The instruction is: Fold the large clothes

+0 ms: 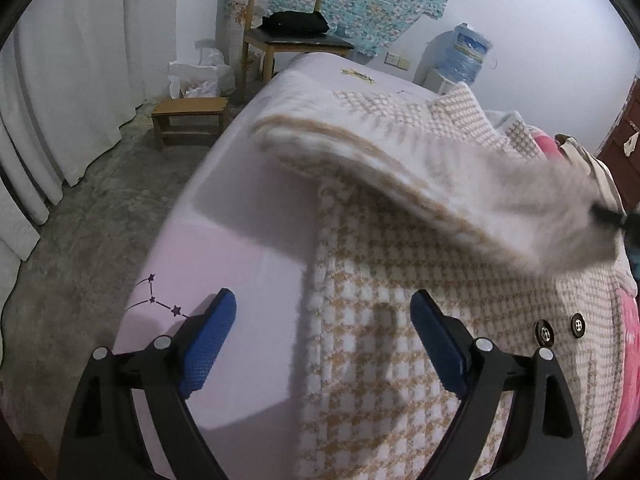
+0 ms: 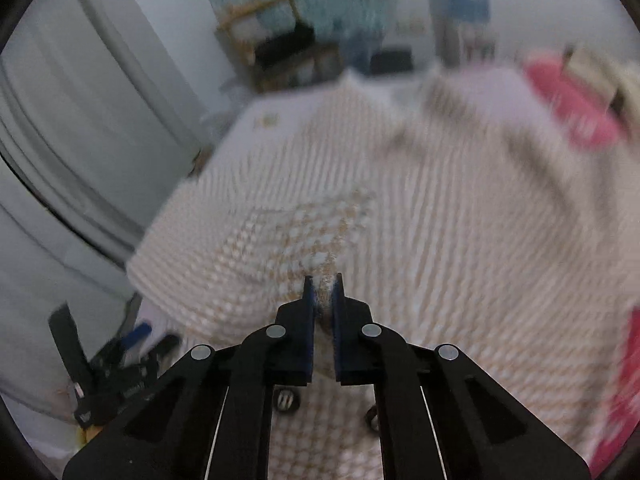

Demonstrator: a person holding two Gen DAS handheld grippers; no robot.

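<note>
left gripper [image 1: 323, 312]: jaws held wide apart, nothing between them, poised over the bed [image 1: 224, 216] | coat [image 1: 400, 320]: fuzzy beige-and-white houndstooth, two dark buttons [image 1: 560, 328], spread on the lilac sheet ahead and rightward, one blurred flap lifted beyond | right gripper [image 2: 322, 288]: jaws clamped on a pinched fold of the coat [image 2: 360, 200], cloth raised directly ahead

1. A wooden chair [image 1: 288, 36] stands by the far wall, a black bag [image 1: 295, 22] on its seat.
2. A low wooden stool [image 1: 190, 118] sits on the floor beside white curtains [image 1: 72, 80].
3. A water jug [image 1: 466, 54] stands near the wall.
4. A pink patterned cloth [image 1: 630, 340] lies along the lilac bedsheet [image 1: 224, 248].
</note>
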